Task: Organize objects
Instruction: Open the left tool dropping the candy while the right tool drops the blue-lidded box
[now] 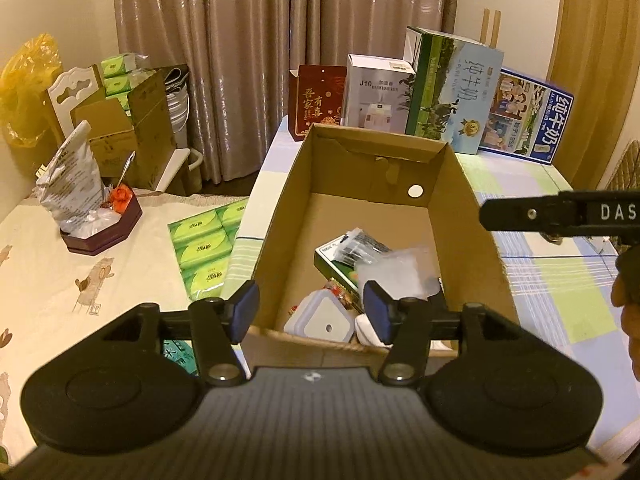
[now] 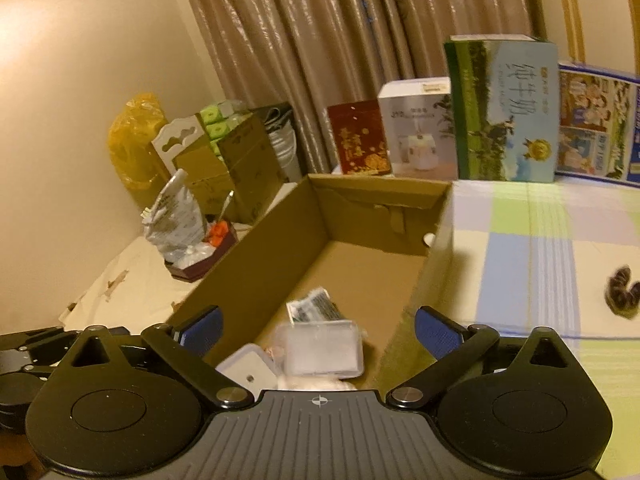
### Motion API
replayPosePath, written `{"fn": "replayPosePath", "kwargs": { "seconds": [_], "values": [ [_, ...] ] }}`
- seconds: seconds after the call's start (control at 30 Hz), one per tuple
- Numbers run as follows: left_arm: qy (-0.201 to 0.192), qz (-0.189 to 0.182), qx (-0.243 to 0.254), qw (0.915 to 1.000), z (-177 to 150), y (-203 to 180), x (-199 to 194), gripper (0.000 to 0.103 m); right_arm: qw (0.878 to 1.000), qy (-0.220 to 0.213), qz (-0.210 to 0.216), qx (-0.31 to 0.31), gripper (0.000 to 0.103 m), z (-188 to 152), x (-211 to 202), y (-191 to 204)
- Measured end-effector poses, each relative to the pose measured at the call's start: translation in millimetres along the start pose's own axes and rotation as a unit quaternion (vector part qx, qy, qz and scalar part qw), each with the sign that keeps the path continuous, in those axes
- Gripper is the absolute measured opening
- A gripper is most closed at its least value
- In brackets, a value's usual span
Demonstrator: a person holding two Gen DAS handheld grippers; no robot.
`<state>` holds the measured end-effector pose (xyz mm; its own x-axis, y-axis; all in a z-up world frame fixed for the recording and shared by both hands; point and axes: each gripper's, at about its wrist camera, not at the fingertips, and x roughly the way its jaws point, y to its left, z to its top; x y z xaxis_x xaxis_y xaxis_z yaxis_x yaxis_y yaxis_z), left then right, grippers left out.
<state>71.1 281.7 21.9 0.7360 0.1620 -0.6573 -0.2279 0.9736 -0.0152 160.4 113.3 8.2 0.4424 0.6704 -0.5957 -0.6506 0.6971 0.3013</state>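
An open cardboard box (image 1: 460,200) stands on the checked cloth; it also shows in the right wrist view (image 2: 280,232). Inside lie a white square container (image 1: 320,318), a green packet (image 1: 340,264) and a clear plastic case (image 1: 396,270); the right wrist view shows the container (image 2: 250,372), the packet (image 2: 316,308) and the clear case (image 2: 324,346). My left gripper (image 1: 311,312) is open and empty above the box's near edge. My right gripper (image 2: 318,330) is open and empty above the box. One of its fingers (image 1: 560,212) shows at the right of the left wrist view.
Upright cartons stand behind the box: a red box (image 1: 316,100), a humidifier box (image 1: 378,92), and milk cartons (image 1: 452,88). A dark hair clip (image 2: 622,292) lies on the cloth at right. Green tissue packs (image 1: 204,244) and a tray of clutter (image 1: 100,220) sit left.
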Motion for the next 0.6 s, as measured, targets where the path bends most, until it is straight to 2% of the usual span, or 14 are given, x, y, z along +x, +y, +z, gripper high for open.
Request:
{"fn": "replayPosePath", "kwargs": {
  "seconds": [0.6],
  "values": [
    [-0.007,0.001,-0.014,0.9999,-27.4,-32.4,-57.2,0.079,0.999,-0.011,-0.026,0.032,0.101,-49.4,-96.9,-14.5]
  ]
}}
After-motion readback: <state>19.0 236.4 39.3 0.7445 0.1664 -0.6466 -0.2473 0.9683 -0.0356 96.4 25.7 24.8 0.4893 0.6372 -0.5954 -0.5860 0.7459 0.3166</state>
